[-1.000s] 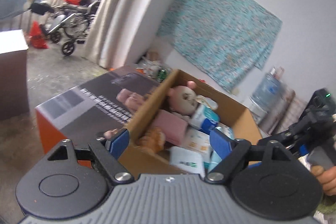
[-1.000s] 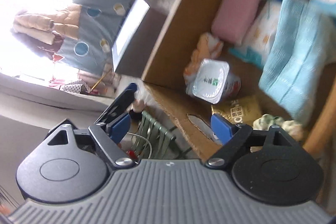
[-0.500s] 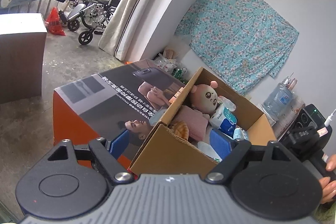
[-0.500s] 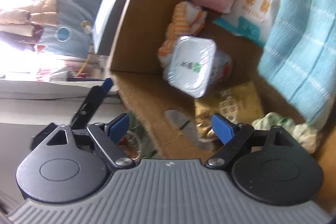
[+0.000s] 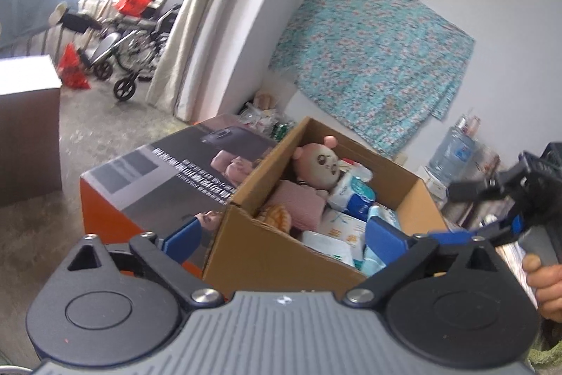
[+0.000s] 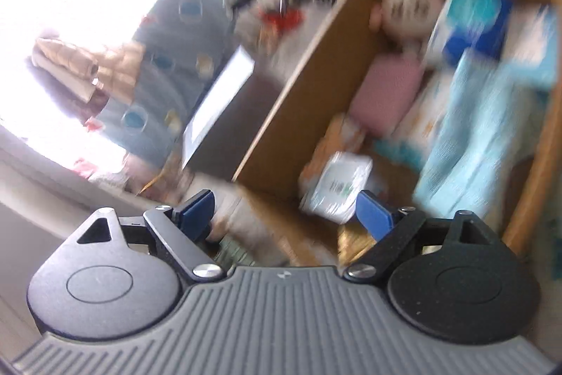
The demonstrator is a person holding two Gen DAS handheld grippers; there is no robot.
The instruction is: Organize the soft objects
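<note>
I have both grippers above the cardboard box (image 5: 281, 255), left gripper (image 5: 281, 239) and right gripper (image 6: 284, 211) alike spread wide with nothing between the fingers. The soft things sit inside: a plush doll (image 5: 318, 162) at twelve o'clock, a pink pad (image 5: 298, 204) just below it, a light blue towel (image 6: 467, 136) at three o'clock. I judge the doll light and squashy (its round head may slip), so I would pinch the pad's near edge or the towel's fold
</note>
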